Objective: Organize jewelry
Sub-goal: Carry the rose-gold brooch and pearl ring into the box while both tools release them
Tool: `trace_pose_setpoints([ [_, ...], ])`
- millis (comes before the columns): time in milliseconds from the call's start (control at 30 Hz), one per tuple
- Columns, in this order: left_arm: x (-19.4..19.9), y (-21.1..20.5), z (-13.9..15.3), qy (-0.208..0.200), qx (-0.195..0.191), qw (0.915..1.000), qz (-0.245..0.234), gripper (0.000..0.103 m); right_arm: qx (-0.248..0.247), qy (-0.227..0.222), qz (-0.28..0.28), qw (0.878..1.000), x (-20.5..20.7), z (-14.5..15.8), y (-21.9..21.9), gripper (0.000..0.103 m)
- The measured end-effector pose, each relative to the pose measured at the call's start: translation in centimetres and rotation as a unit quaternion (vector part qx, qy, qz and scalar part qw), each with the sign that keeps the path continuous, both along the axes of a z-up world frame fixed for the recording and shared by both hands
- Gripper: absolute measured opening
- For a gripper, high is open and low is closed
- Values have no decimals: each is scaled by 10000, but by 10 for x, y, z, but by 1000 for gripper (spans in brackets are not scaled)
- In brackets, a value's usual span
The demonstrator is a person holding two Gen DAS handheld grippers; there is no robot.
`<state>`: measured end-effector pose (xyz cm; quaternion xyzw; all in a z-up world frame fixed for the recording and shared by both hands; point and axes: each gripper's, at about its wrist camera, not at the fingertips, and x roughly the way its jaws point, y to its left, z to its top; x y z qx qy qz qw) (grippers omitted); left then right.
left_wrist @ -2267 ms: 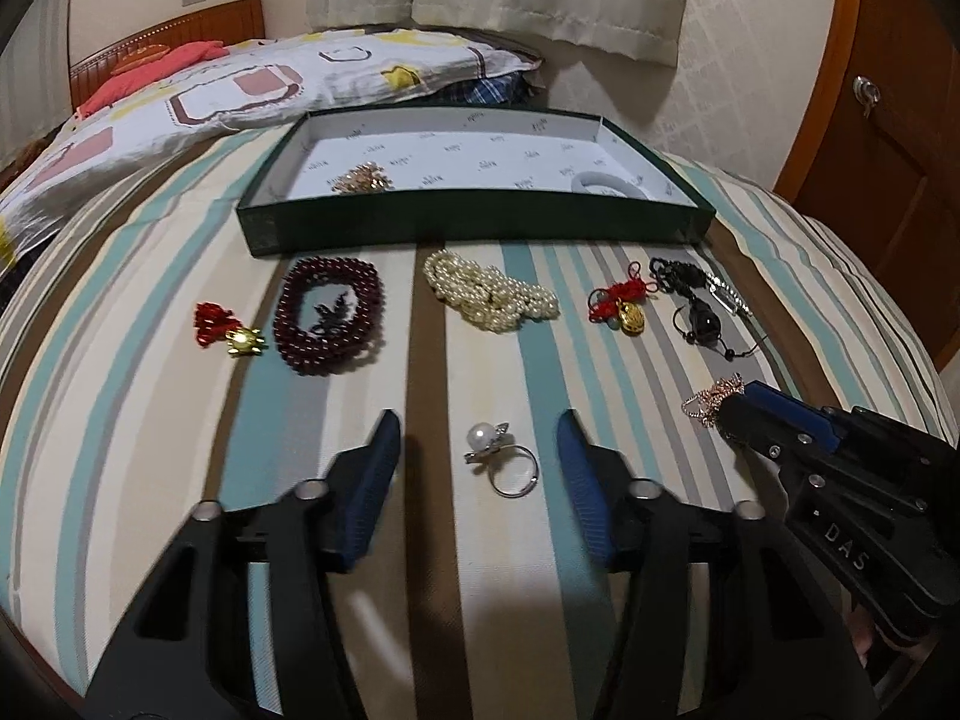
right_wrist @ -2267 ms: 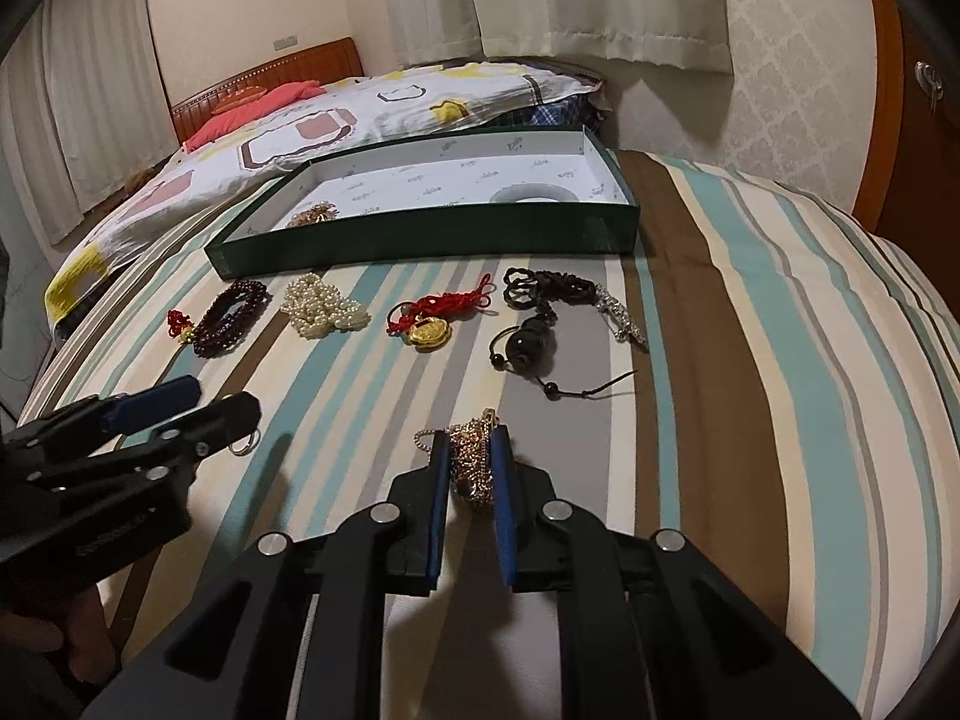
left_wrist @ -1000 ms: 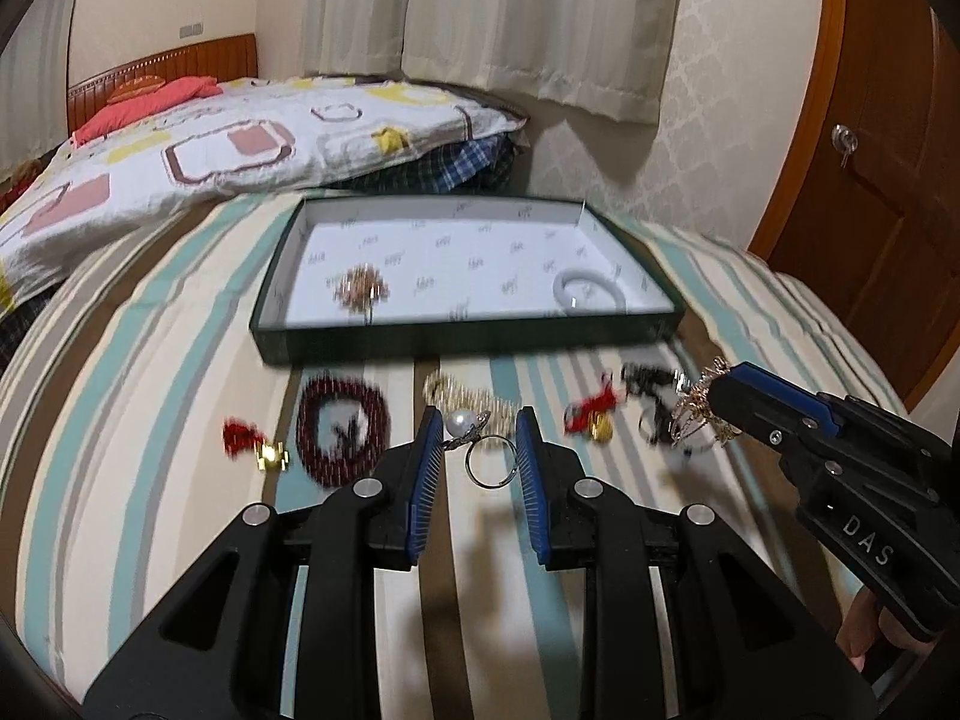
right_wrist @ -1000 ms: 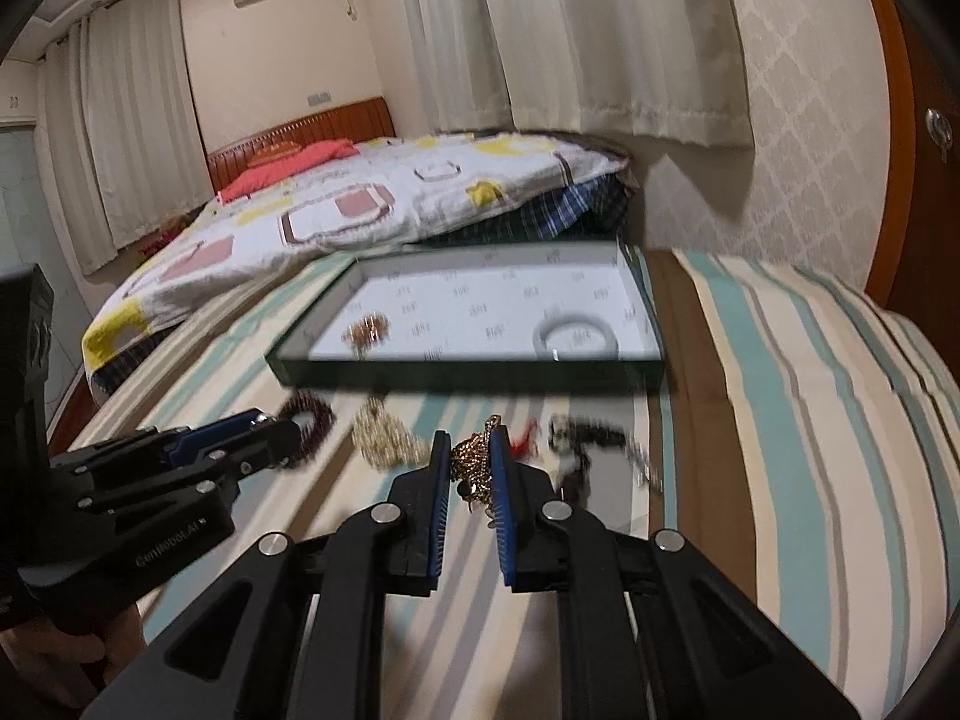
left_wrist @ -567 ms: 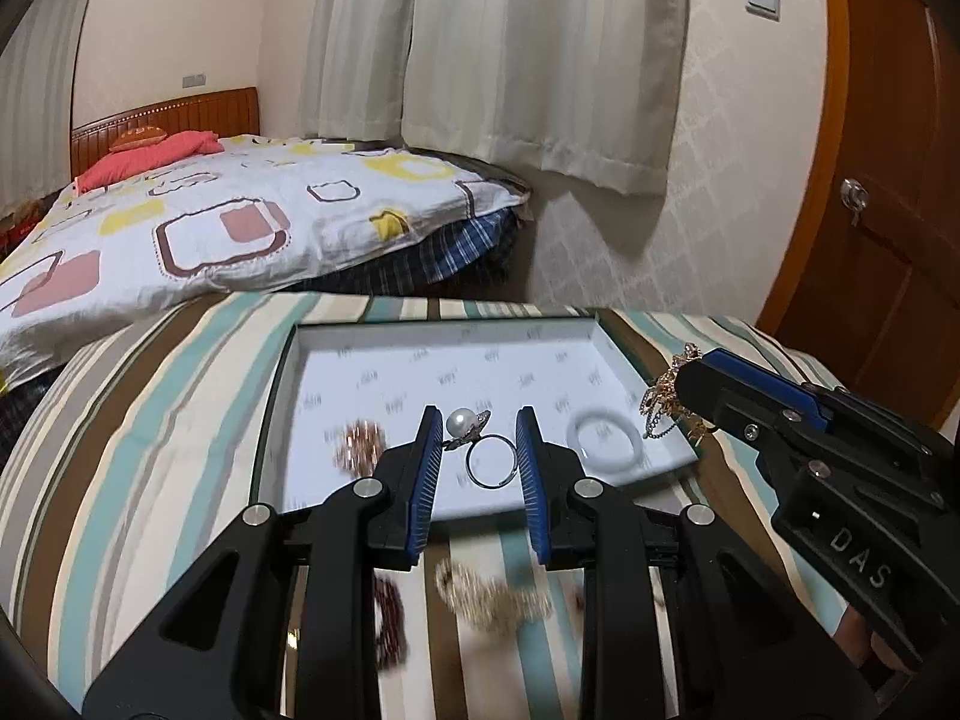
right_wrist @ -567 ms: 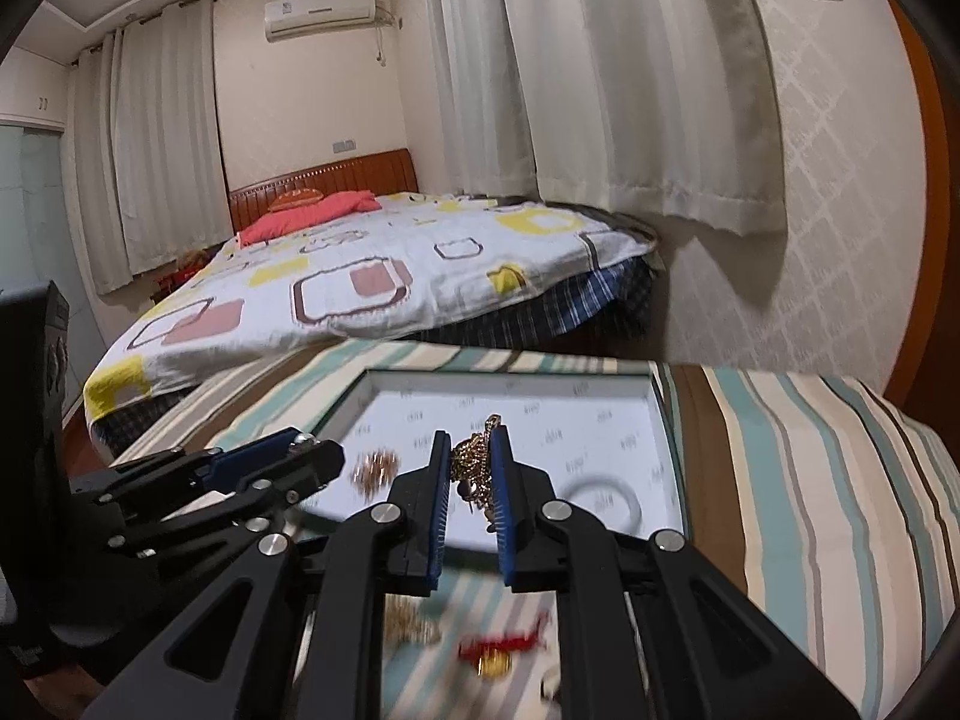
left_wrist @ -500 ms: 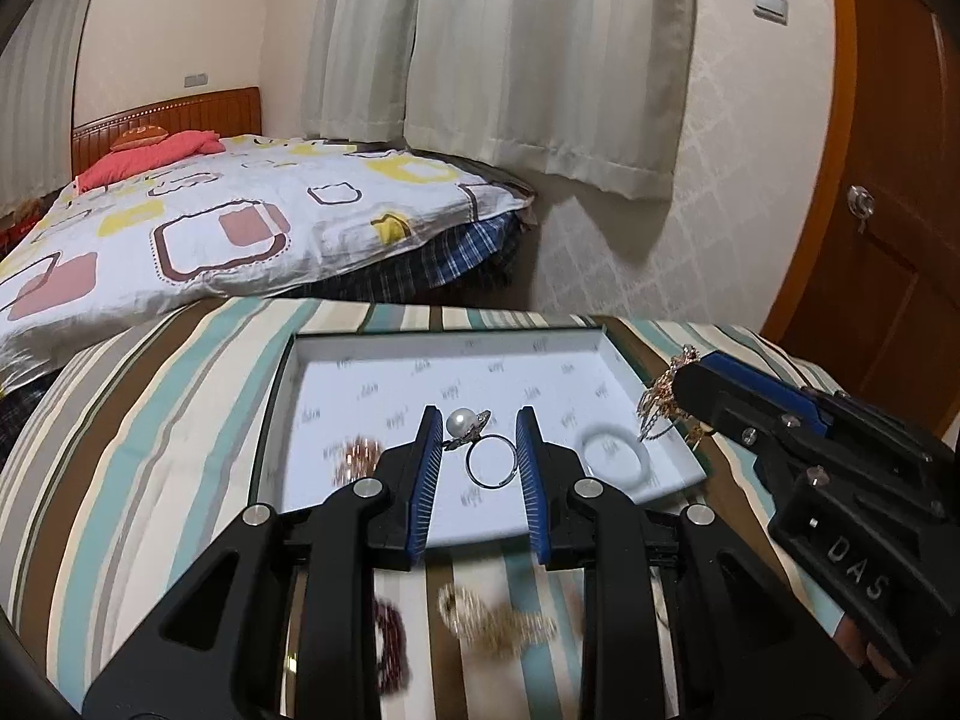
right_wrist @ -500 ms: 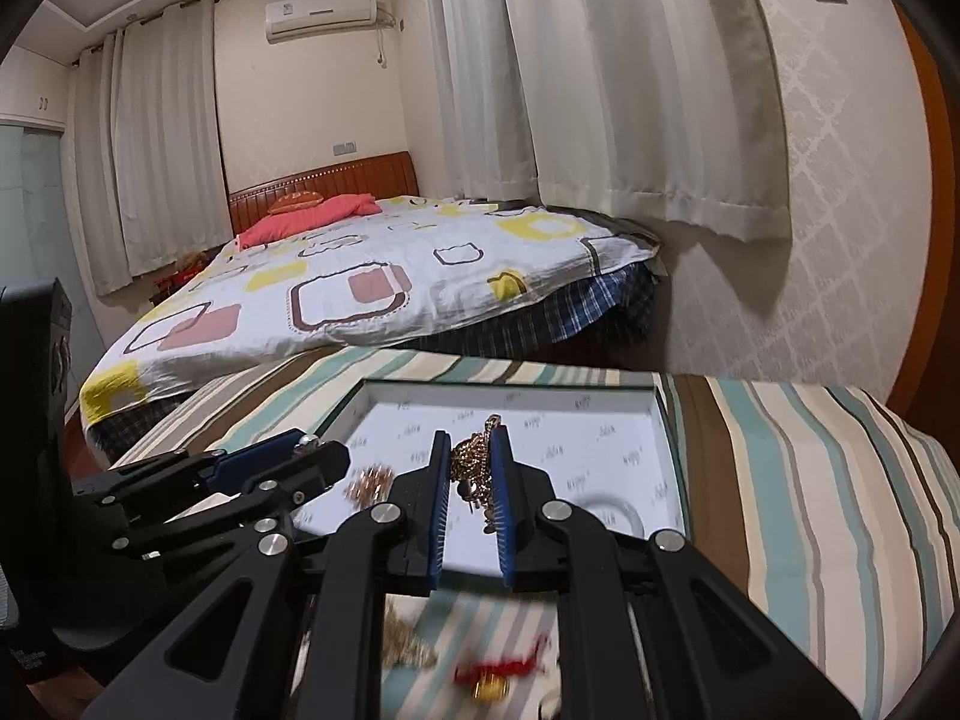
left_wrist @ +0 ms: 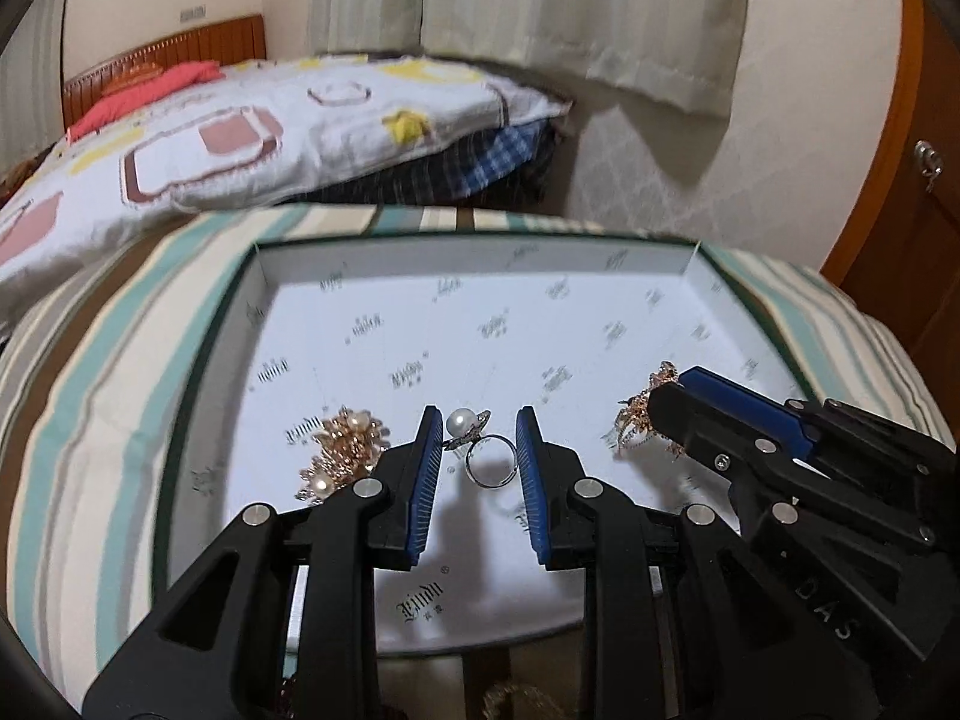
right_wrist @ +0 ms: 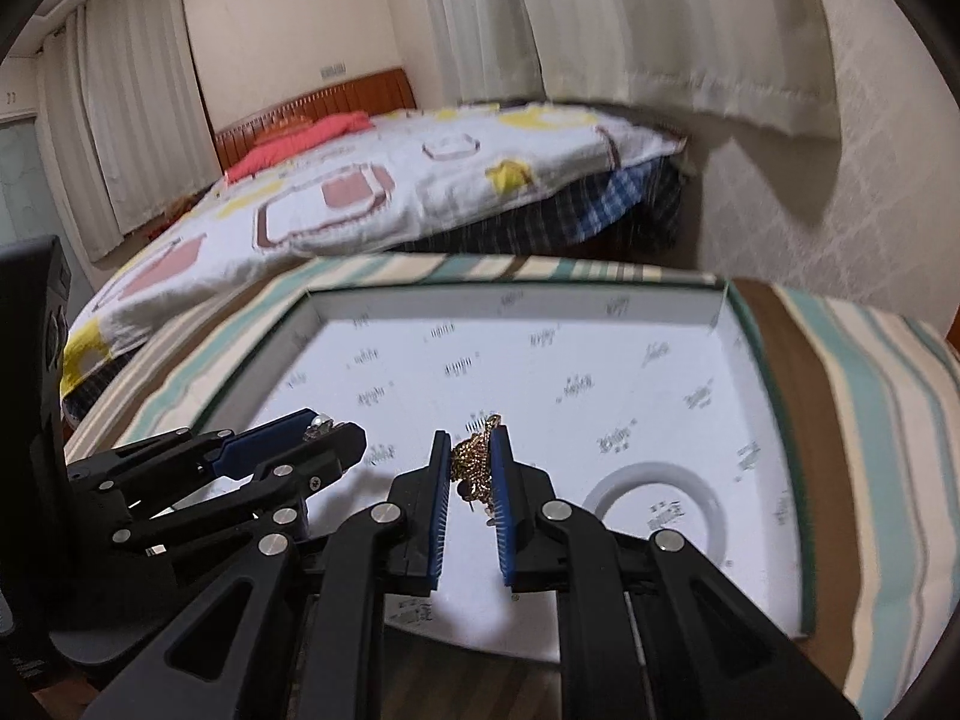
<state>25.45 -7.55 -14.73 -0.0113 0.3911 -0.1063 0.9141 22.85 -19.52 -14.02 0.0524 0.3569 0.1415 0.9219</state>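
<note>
Left wrist view: our left gripper (left_wrist: 474, 429) hangs over the white floor of the box (left_wrist: 600, 276), its blue pads closed on the pearl ring (left_wrist: 480, 453), the band caught between them and the pearl up against the left pad. On the box floor just left of our fingers lies a gold and pearl cluster (left_wrist: 342, 453). To the right, our right gripper (left_wrist: 660, 414) reaches in over the same box with a gold chain (left_wrist: 639, 420) bunched at its tip. The box sits on a striped cloth (left_wrist: 90, 396), with a bed (left_wrist: 240, 132) beyond it.

Right wrist view: our right gripper (right_wrist: 471, 450) is clamped tight on the gold chain (right_wrist: 474, 462), which is squeezed between the pads and dangles a little below them. Under it is the white box (right_wrist: 750, 360), and a white bangle (right_wrist: 654, 507) lies on the floor just to the right of our fingers. Our left gripper (right_wrist: 324, 429) shows at the left, over the box's near left part, with the ring only a small glint at its tip.
</note>
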Motion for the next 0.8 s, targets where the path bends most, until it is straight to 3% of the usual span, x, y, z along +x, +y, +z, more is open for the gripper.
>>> trace_pose_setpoints([
  [233, 13, 0, -19, 364, 89, 9993, -34, 25, -70, 339, 71, 9994, 12, -15, 2, 14],
  [567, 13, -1, -20, 400, 131, 9991, -27, 32, -74, 500, 51, 9987, 15, -22, 0, 16],
  [667, 14, 1, -20, 412, 76, 9991, 68, 41, -31, 486, -22, 9988, 15, -21, -5, 24],
  [800, 14, 3, -18, 424, 34, 9991, 96, 45, 6, 449, -97, 9989, 14, -20, -9, 31],
])
